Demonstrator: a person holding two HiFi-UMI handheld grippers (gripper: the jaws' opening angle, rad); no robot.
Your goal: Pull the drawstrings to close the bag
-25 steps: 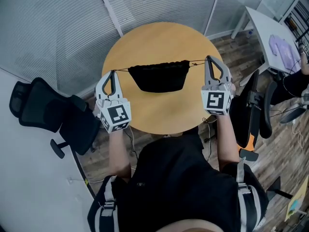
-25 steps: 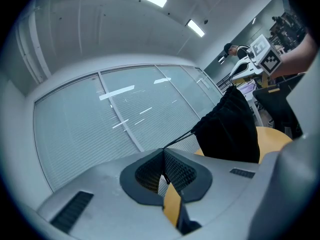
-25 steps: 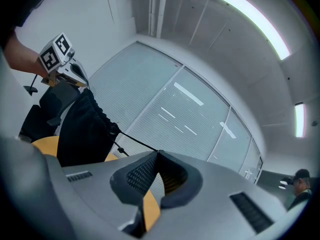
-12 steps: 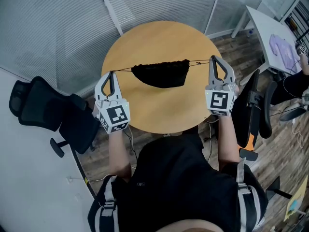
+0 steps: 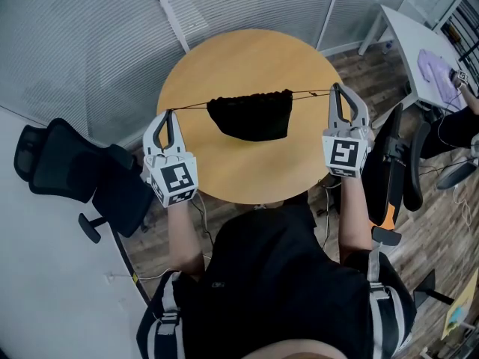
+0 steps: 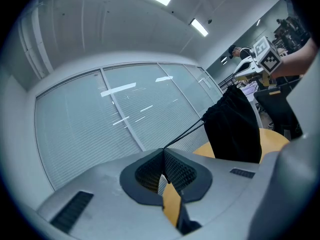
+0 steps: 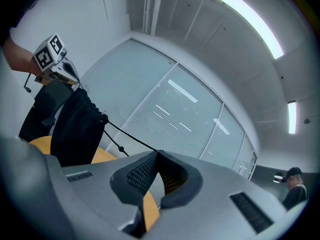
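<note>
A black drawstring bag (image 5: 251,114) hangs above the round wooden table (image 5: 224,58), its mouth gathered tight. Thin black drawstrings (image 5: 191,107) run taut from both ends of the mouth. My left gripper (image 5: 169,112) is shut on the left drawstring at the table's left edge. My right gripper (image 5: 334,90) is shut on the right drawstring (image 5: 310,93) at the table's right edge. In the left gripper view the string (image 6: 187,130) runs from the jaw tips (image 6: 163,149) to the bag (image 6: 235,126). In the right gripper view the string (image 7: 130,137) leads from the tips (image 7: 158,151) to the bag (image 7: 75,129).
A black office chair (image 5: 82,178) stands left of the table and another (image 5: 393,170) on the right. Glass partitions with blinds (image 5: 90,43) rise behind the table. A white desk (image 5: 423,58) with a purple cloth stands at the far right.
My right gripper has moved a little to the right and farther from me, pulling the string. The bag has shifted slightly right and its mouth has gathered narrower. The left gripper has stayed put.
</note>
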